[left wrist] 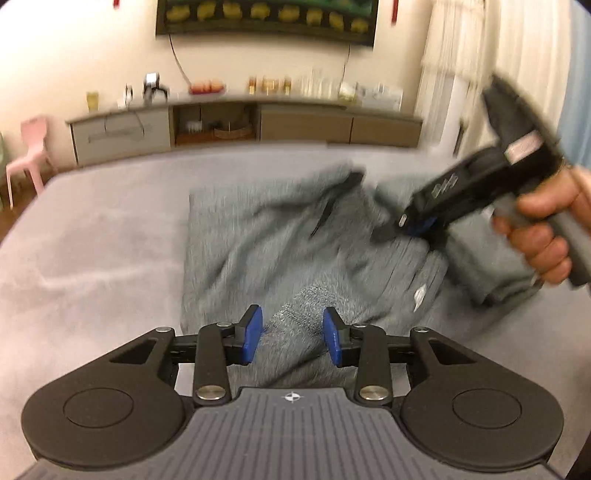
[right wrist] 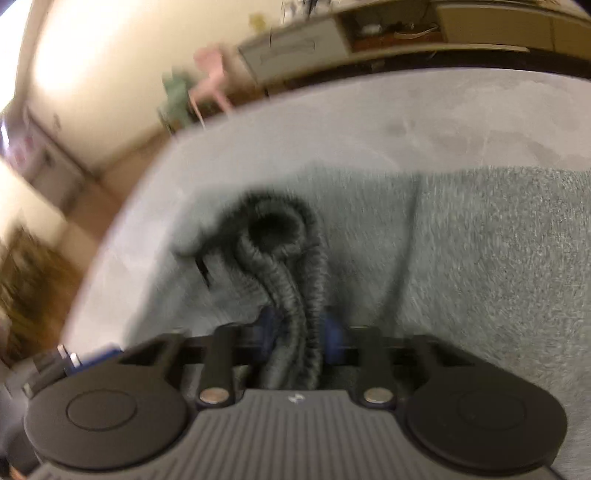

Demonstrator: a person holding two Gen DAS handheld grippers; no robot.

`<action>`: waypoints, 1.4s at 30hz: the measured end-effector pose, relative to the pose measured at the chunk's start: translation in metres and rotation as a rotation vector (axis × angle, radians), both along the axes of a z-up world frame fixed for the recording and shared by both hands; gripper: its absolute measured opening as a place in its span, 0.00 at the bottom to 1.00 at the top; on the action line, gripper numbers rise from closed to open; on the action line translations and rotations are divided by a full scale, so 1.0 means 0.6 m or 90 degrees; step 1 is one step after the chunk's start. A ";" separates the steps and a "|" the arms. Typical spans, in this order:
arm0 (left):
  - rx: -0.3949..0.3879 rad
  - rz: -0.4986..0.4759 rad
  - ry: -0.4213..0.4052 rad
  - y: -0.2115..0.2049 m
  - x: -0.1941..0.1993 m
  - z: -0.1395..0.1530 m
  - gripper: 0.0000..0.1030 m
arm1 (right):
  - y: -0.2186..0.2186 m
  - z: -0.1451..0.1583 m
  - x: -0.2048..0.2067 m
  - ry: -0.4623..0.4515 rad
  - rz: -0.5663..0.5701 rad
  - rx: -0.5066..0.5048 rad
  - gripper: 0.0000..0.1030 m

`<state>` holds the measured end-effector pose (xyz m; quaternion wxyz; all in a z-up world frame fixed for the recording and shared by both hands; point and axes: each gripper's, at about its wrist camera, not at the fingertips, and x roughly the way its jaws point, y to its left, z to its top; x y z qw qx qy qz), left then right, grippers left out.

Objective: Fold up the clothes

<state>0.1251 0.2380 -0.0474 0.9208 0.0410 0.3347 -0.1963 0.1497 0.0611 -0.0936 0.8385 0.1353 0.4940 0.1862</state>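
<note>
A grey-green garment (left wrist: 266,236) lies rumpled on a pale grey bed (left wrist: 92,240). My left gripper (left wrist: 291,338) is open, its blue pads (left wrist: 251,334) apart over the garment's near part, holding nothing. My right gripper (right wrist: 301,338) is shut on a dark ribbed band (right wrist: 291,291) of the garment (right wrist: 480,277), which bunches up between the blue pads (right wrist: 330,338). In the left wrist view the right gripper (left wrist: 399,225) comes in from the right, held by a hand (left wrist: 539,236), low over the cloth. Both views are blurred.
Beyond the bed's far edge stands a long low cabinet (left wrist: 243,125) with bottles and boxes on top. A pink chair (left wrist: 27,158) stands at the far left. White curtains (left wrist: 480,55) hang at the right. A dark framed picture (left wrist: 266,14) hangs on the wall.
</note>
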 end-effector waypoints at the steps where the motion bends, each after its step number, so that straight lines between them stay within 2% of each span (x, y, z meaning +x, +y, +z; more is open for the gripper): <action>1: -0.003 -0.008 -0.006 0.001 -0.003 0.002 0.38 | 0.003 0.005 -0.006 -0.008 0.002 -0.026 0.24; 3: -0.040 -0.016 -0.024 0.018 -0.008 0.017 0.38 | 0.011 0.022 -0.024 -0.040 0.001 -0.100 0.24; 4: -0.064 -0.007 -0.032 0.029 -0.007 0.023 0.43 | 0.016 0.034 -0.038 -0.067 -0.007 -0.134 0.26; 5: -0.076 0.010 -0.037 0.042 0.001 0.030 0.45 | 0.019 0.045 -0.052 -0.094 -0.014 -0.140 0.26; 8: -0.109 0.057 -0.035 0.075 0.037 0.043 0.46 | 0.028 0.074 -0.085 -0.157 -0.005 -0.081 0.32; 10: -0.126 0.083 -0.018 0.093 0.071 0.045 0.46 | 0.054 0.061 -0.085 -0.139 0.033 -0.069 0.37; 12: -0.137 0.102 -0.005 0.097 0.106 0.047 0.46 | 0.080 0.042 -0.082 -0.122 0.063 -0.086 0.37; 14: -0.143 0.115 0.005 0.093 0.139 0.050 0.46 | 0.096 0.025 -0.083 -0.139 0.071 -0.137 0.12; 16: -0.148 0.128 0.013 0.082 0.160 0.051 0.46 | 0.090 0.030 -0.095 -0.163 0.065 -0.138 0.06; 19: -0.126 0.156 0.055 0.063 0.213 0.036 0.46 | 0.077 0.041 -0.116 -0.183 0.053 -0.142 0.06; 25: -0.015 0.204 0.122 0.025 0.274 -0.008 0.48 | 0.045 0.025 -0.143 -0.159 0.043 -0.151 0.05; 27: -0.001 0.211 0.124 0.021 0.279 -0.009 0.48 | 0.034 0.027 -0.149 -0.154 0.045 -0.156 0.04; 30: 0.013 0.212 0.102 0.018 0.273 0.015 0.48 | 0.030 0.043 -0.152 -0.139 0.056 -0.168 0.00; 32: 0.006 0.197 0.079 0.022 0.258 0.041 0.47 | 0.029 0.060 -0.160 -0.155 0.047 -0.175 0.01; 34: -0.010 0.178 0.057 0.026 0.241 0.067 0.47 | 0.031 0.085 -0.164 -0.188 0.036 -0.172 0.07; 38: -0.014 0.135 0.035 0.024 0.208 0.086 0.47 | 0.088 0.138 -0.109 -0.277 0.070 -0.150 0.13; 42: 0.024 0.118 0.047 0.020 0.195 0.055 0.47 | 0.160 0.088 0.013 -0.251 0.111 -0.215 0.14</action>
